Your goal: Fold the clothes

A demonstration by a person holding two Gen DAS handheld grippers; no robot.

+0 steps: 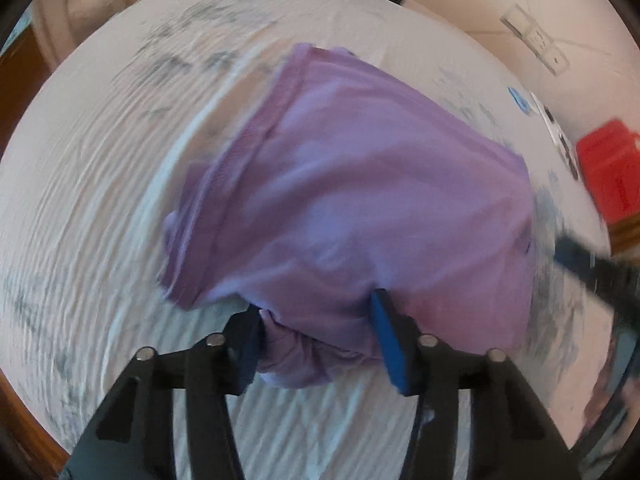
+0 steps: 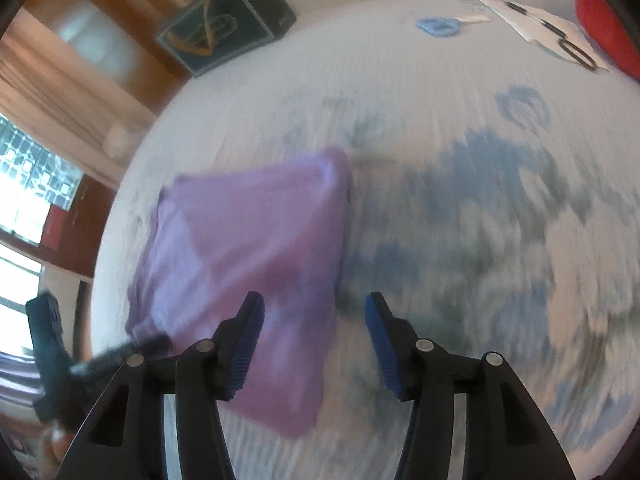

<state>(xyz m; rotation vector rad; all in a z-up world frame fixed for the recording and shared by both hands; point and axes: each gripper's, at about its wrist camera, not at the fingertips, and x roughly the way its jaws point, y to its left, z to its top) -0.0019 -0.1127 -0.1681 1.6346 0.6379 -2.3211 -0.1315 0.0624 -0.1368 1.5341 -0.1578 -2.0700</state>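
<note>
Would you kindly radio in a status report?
Left hand-held gripper open around bunched purple garment. Right hand-held gripper open, empty. Garment partly folded on bedsheet.

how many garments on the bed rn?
1. A purple garment partly folded on the white bedsheet, its near bunched edge between the fingers of the left tool. Right tool empty. Frames are blurred.

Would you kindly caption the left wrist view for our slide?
Left gripper open around a bunched fold of the purple garment on the patterned bedsheet.
</note>
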